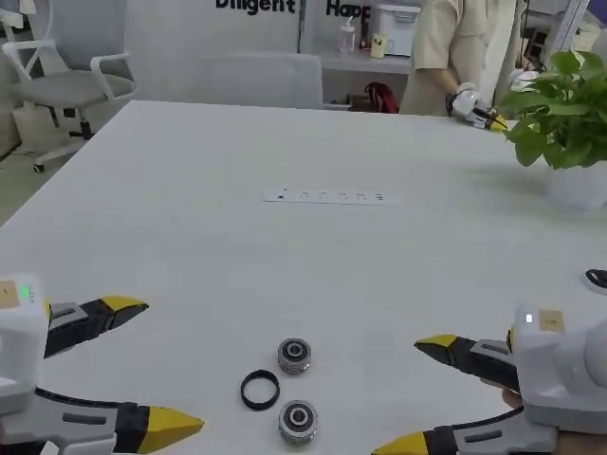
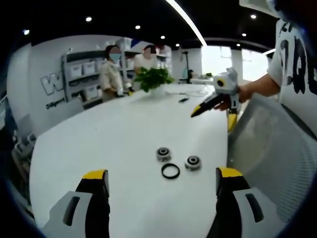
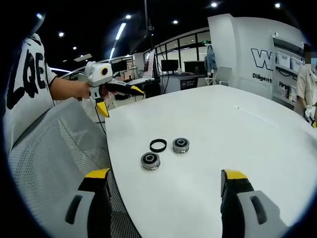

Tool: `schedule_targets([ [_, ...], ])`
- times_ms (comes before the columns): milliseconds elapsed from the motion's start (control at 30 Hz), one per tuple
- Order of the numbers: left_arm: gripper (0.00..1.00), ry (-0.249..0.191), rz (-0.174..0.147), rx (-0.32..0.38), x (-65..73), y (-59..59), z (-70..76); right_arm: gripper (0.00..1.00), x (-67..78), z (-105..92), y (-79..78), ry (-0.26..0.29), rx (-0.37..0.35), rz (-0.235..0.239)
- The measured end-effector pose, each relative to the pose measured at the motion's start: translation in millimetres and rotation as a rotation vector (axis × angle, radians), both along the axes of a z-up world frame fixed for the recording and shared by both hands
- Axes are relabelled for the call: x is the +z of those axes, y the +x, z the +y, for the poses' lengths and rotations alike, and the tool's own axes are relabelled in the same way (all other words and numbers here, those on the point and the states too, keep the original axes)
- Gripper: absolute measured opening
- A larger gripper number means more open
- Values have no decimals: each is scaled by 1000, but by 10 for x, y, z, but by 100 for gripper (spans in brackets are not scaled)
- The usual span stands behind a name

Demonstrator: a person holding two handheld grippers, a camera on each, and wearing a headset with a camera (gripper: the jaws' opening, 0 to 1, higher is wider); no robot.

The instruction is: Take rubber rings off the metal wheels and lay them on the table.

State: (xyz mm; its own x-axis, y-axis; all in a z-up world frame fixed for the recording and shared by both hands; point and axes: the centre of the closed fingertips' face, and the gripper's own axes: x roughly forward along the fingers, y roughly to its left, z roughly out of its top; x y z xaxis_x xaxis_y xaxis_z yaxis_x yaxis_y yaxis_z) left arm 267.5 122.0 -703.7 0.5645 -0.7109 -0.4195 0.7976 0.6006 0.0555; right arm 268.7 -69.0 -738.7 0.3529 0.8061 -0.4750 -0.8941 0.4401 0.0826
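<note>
Risk of near metal wheel (image 1: 298, 420) skidding off the tabletop (image 1: 285, 256) edge under an off-centre pinch, with left claw (image 1: 169, 364) and right claw (image 1: 400, 394) spread, empty, flanking it, far metal wheel (image 1: 294, 354) and loose rubber ring (image 1: 260, 390).

Bright overhead ceiling lights, soft shadows, fisheye-warped edges

The black-jawed, yellow-tipped right gripper (image 3: 165, 174) has its jaws spread wide over a white tabletop (image 3: 237, 129). Ahead lies a loose black rubber ring (image 3: 158, 145), with the far metal wheel (image 3: 181, 145) just beside it and the near metal wheel (image 3: 150, 160) closer to the jaws. Beyond, a person's hand holds the left gripper (image 3: 120, 99), its jaws parted.
</note>
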Motion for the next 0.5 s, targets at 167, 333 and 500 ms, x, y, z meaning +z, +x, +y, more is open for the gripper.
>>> schedule_targets([
  [167, 90, -7, -1, 5, 0, 20, 5, 88, -30, -18, 3, -8, 3, 3],
  [333, 90, -7, -1, 6, 1, 22, 10, 88, 0, -28, 25, 4, -9, 3],
  [500, 90, -7, -4, 9, 20, 33, 26, 88, 18, -32, 32, 8, -13, 1],
])
